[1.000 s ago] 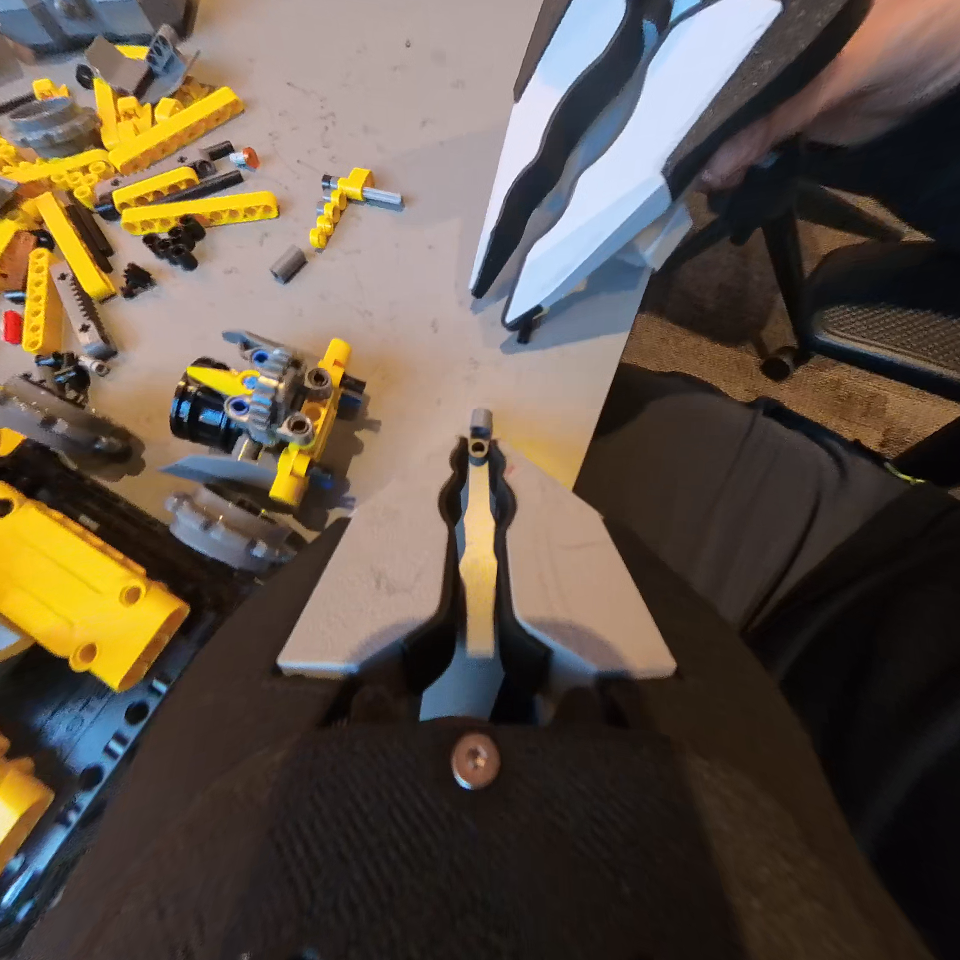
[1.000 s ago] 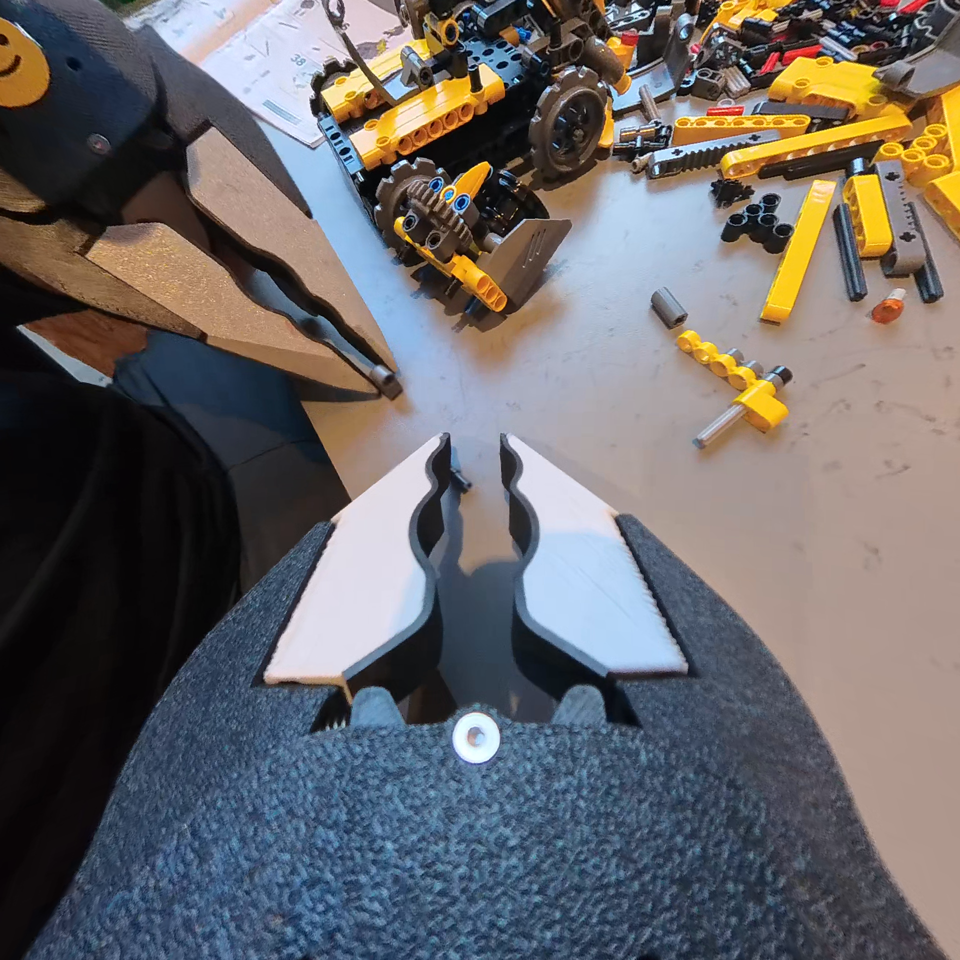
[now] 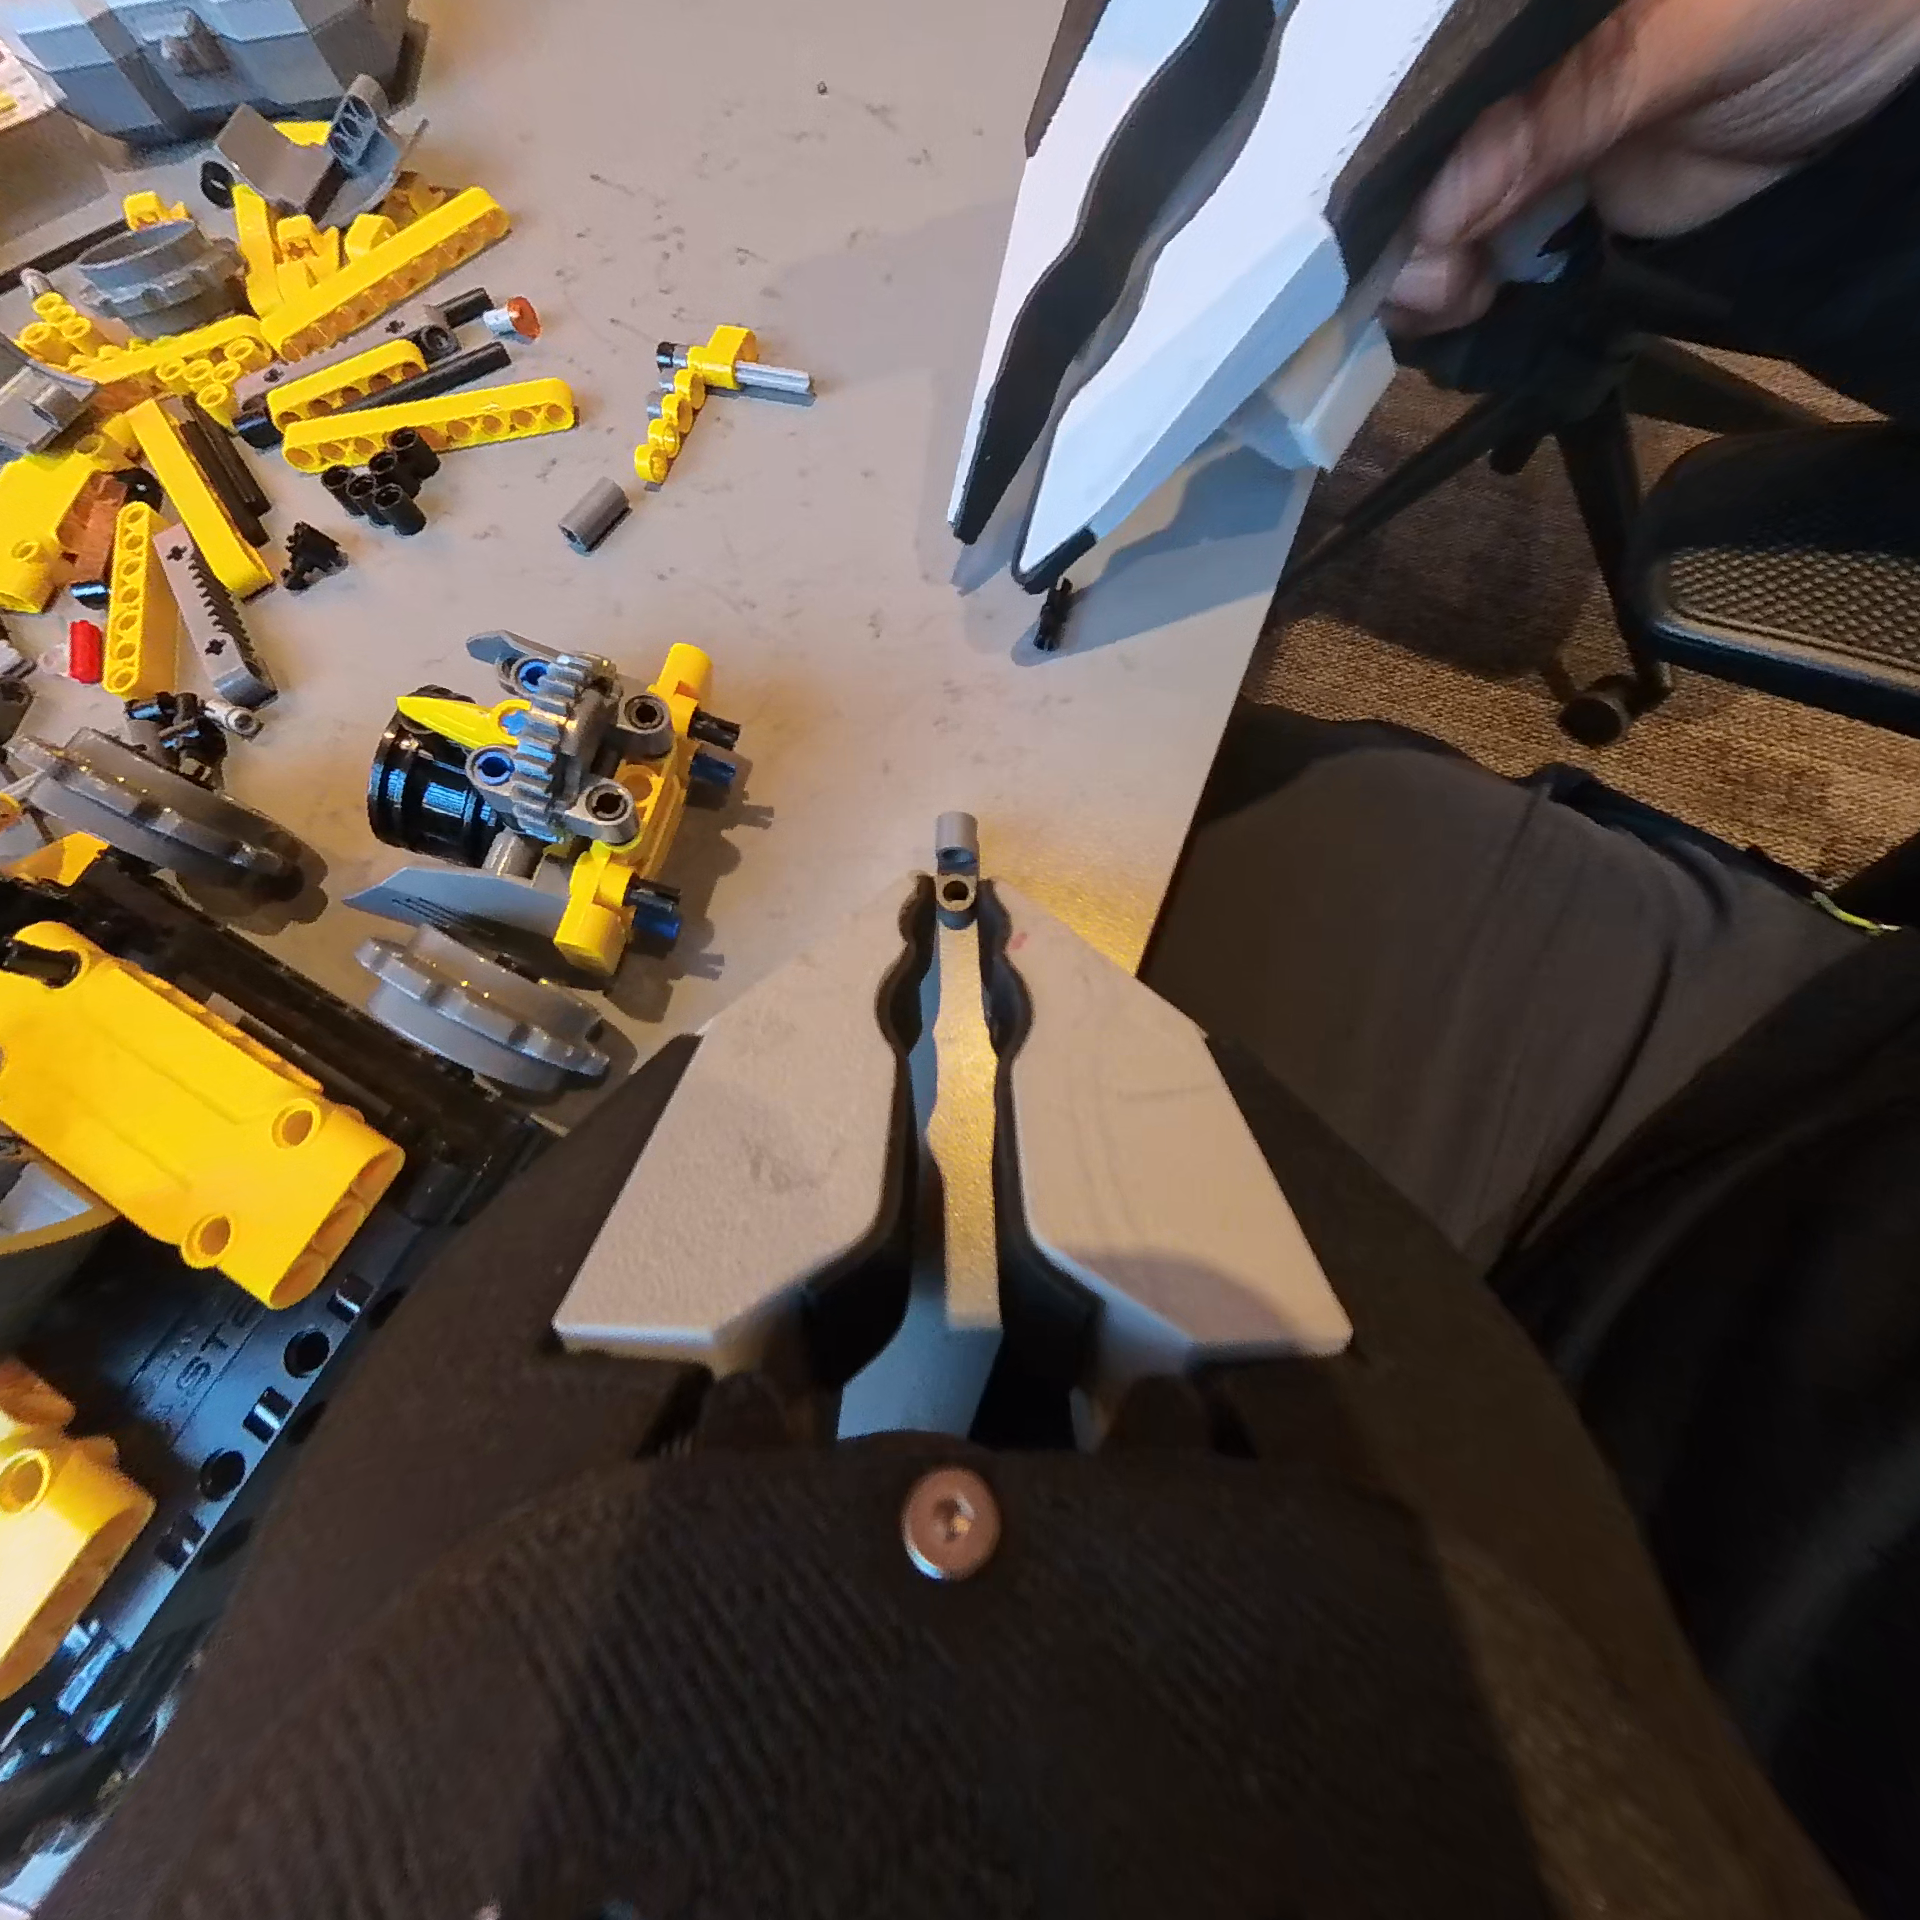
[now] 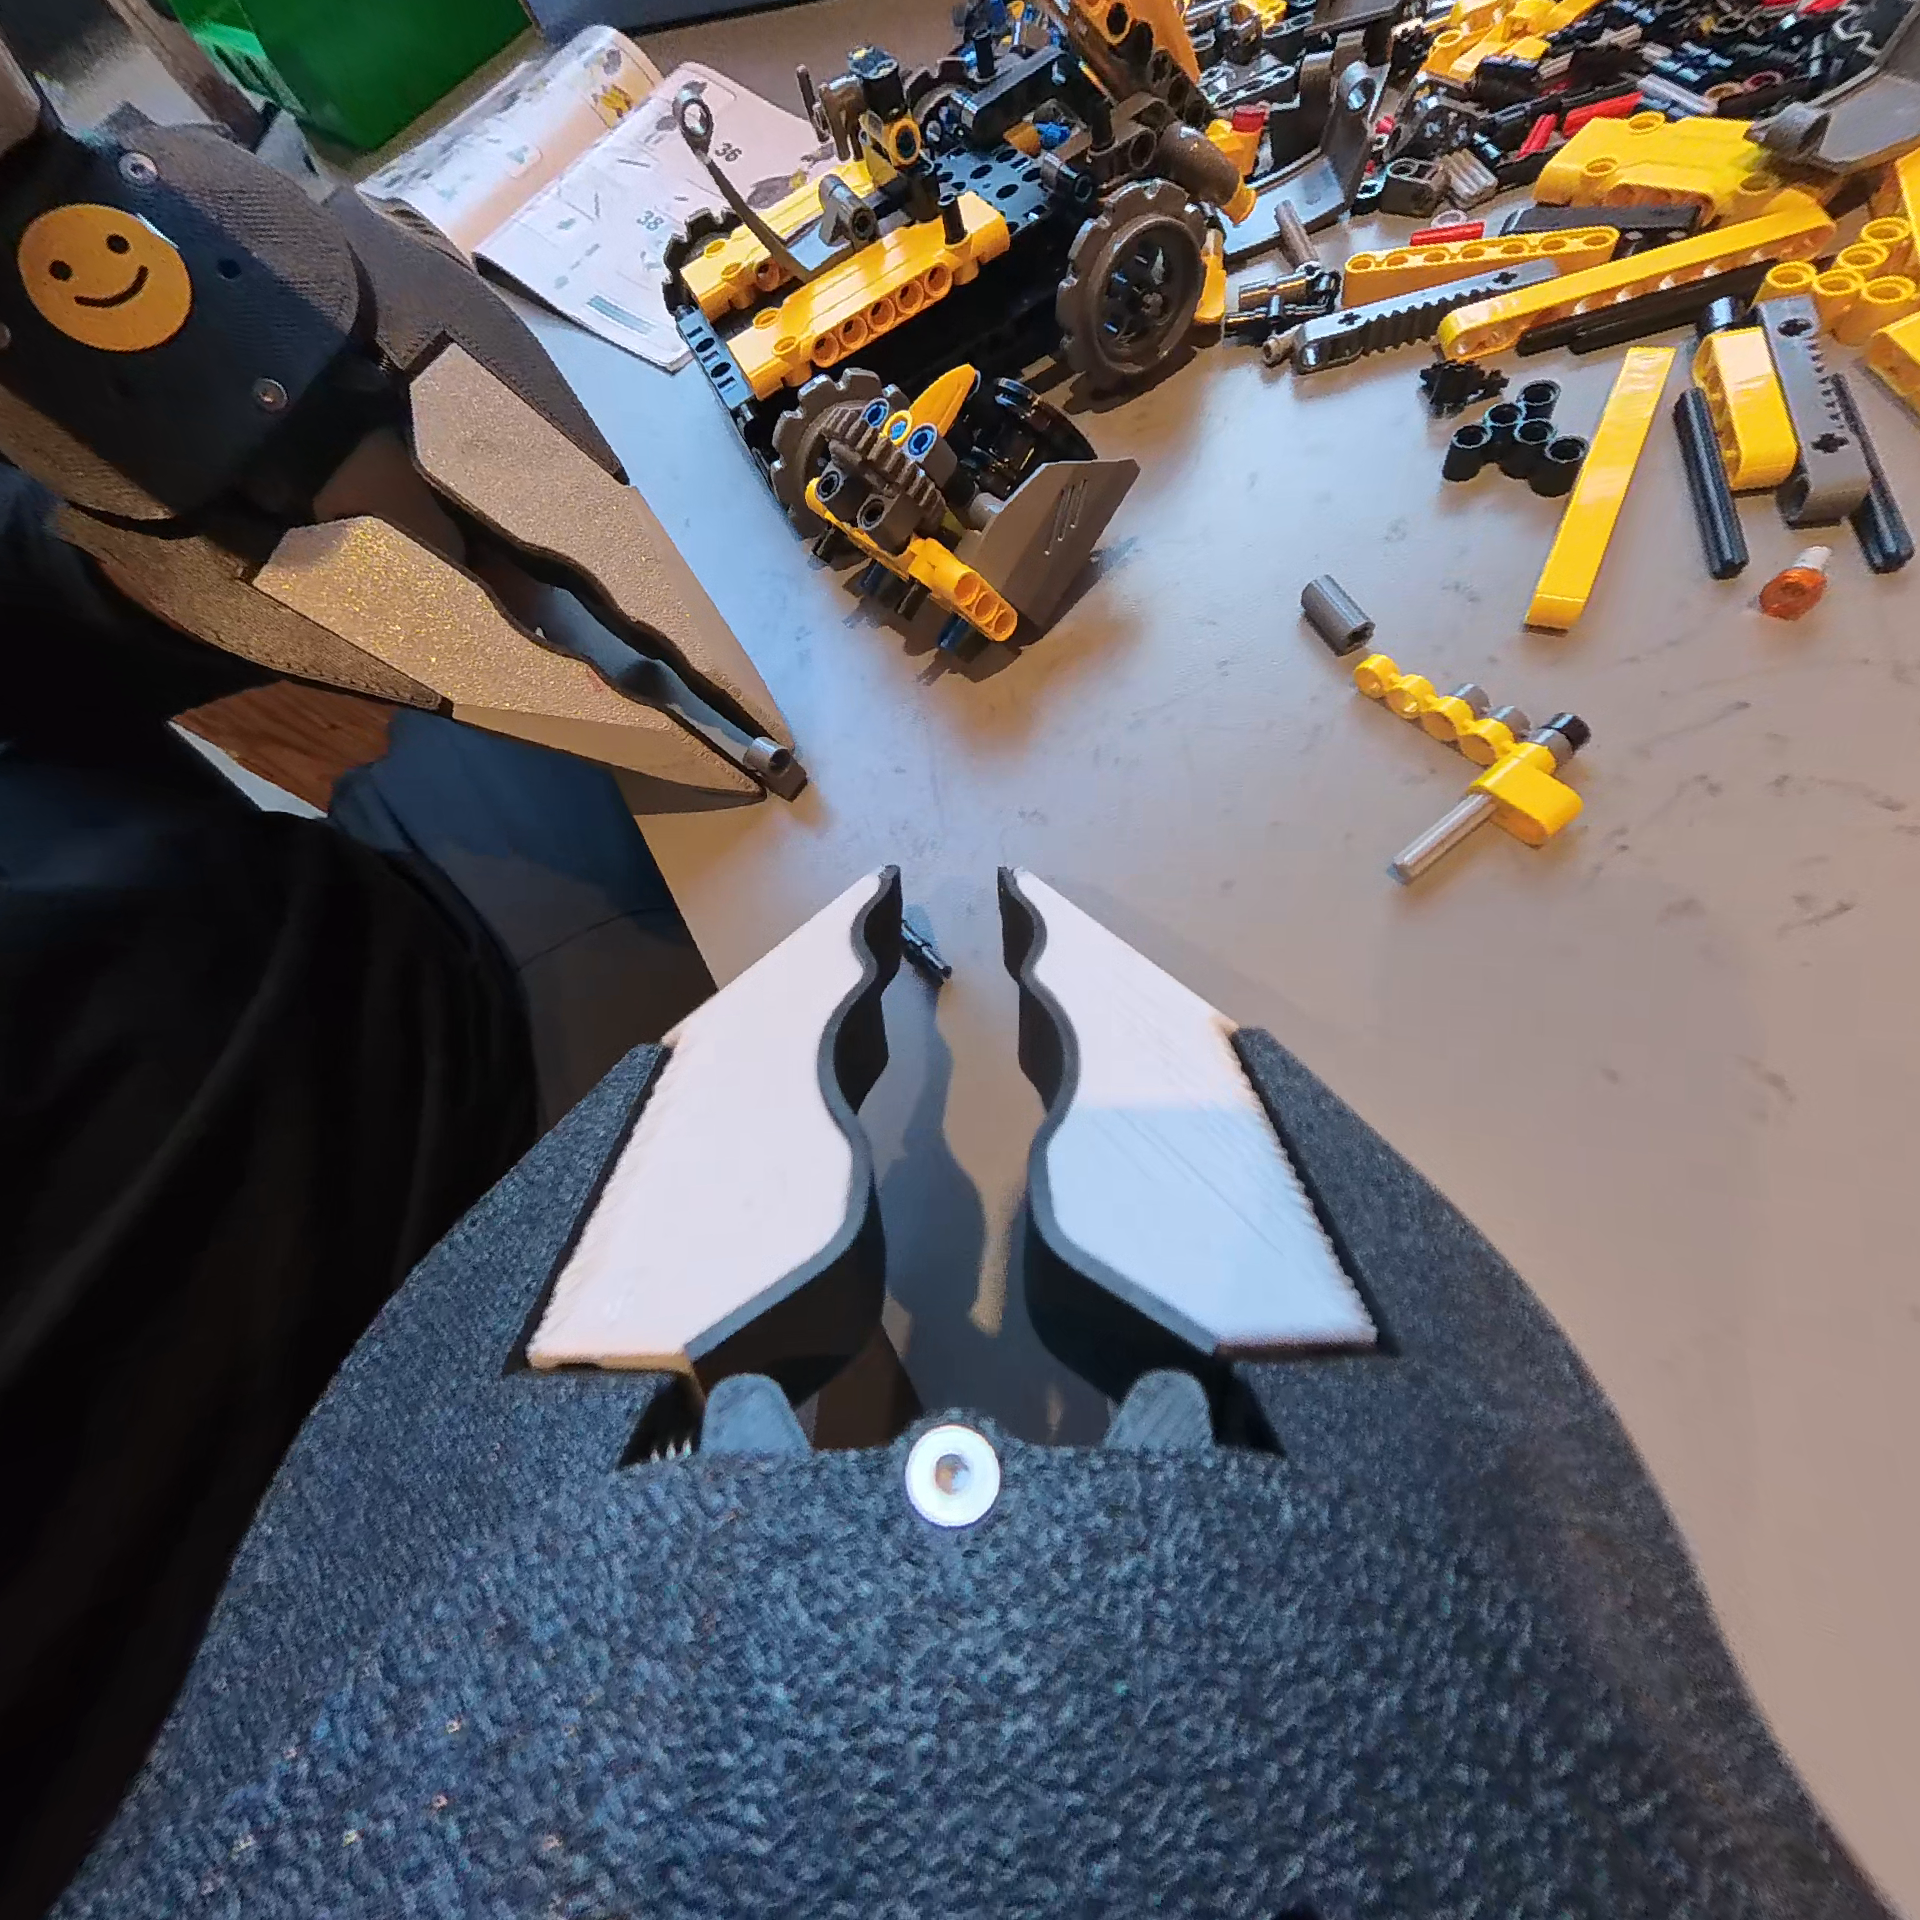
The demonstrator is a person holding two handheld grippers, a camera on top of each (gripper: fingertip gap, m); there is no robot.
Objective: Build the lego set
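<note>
The right gripper (image 4: 948, 883), white-fingered with black wavy pads, is hanging with its jaws parted over the near edge of the pale grey scuffed table (image 4: 1351, 1091), gripping nothing. The left gripper (image 3: 956, 883), grey-fingered on a black textured body, is sitting pinched tight on a small grey plastic connector piece with a round hole (image 3: 956, 862), which is sticking out past its tips just above the table edge.

Out on the table, the large yellow-and-black toy vehicle chassis with grey toothed wheels (image 4: 935, 260) is lying beyond both grippers, partly on an open printed instruction booklet (image 4: 582, 197). Just in front of it is sitting the smaller yellow, grey and black gear sub-assembly with a grey blade panel (image 4: 935, 499), nearer to the left gripper than to the right. Farther to the right, a loose heap of yellow perforated beams and black pins (image 4: 1662, 270) is spreading across the surface, with a short yellow linked piece on a grey axle (image 4: 1486, 769) and a small dark grey sleeve (image 4: 1337, 615) lying apart from it.

Smallest of all, a tiny black plastic pin (image 4: 923, 943) is lying directly under the right gripper's tips, close against the left finger's pad (whether touching it I cannot tell), its long axis running slantwise across the gap. The right gripper is much the nearer one to it.
</note>
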